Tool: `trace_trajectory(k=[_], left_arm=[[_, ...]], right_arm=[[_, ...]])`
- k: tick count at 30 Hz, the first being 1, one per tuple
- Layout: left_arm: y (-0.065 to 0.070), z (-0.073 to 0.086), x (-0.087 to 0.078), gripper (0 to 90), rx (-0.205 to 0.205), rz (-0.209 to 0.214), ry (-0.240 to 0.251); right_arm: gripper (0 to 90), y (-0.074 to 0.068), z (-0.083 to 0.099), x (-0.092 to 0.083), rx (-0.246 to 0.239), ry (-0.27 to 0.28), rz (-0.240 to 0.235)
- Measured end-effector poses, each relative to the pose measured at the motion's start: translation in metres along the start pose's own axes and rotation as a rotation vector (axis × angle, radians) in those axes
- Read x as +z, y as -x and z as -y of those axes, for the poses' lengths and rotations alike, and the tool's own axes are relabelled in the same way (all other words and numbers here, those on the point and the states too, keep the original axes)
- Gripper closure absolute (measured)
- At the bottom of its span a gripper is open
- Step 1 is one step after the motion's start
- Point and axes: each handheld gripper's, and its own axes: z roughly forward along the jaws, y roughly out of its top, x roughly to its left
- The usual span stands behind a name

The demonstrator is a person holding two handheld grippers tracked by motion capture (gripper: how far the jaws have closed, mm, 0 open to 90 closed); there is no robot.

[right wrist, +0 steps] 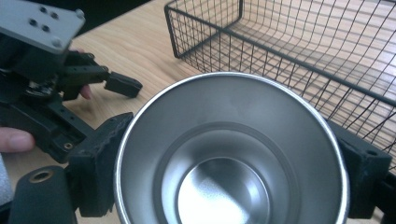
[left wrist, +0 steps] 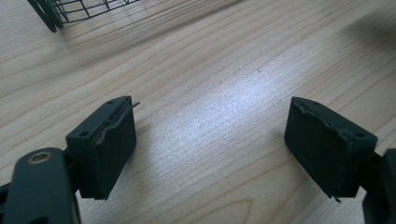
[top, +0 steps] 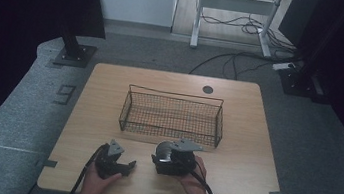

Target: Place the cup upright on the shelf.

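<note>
Steel cup [right wrist: 231,149]: bare metal, empty, mouth toward the right gripper view's camera; lower centre of the high view [top: 163,150], just below the basket. Pinched at its sides by the right gripper [top: 168,158].

Wire basket [top: 172,115]: black mesh, rectangular, empty, centre of the wooden table [top: 253,153]; its near wall lies just beyond the cup.

Left gripper [top: 118,163]: lower left, jaws spread wide over bare tabletop, nothing between them.

Floor marking [top: 64,94]: reads "9", left of the table.
</note>
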Motion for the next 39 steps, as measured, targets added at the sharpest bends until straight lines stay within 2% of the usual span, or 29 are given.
trace_trajectory(k=[16,29,33,39], left_arm=[[0.0,0.0,0.0,16.7,0.0,-0.001,0.0],[0.0,0.0,0.0,16.7,0.002,-0.001,-0.001],[0.0,0.0,0.0,16.7,0.004,0.0,-0.003],[0.0,0.0,0.0,16.7,0.005,-0.001,-0.003]], right_arm=[[13.7,0.013,-0.01,-0.015,0.005,0.03,0.035],[13.7,0.022,-0.026,-0.027,0.023,0.072,0.058],[13.7,0.025,-0.035,-0.032,0.011,0.085,0.073],[13.7,0.025,-0.041,-0.032,-0.002,0.075,0.089]])
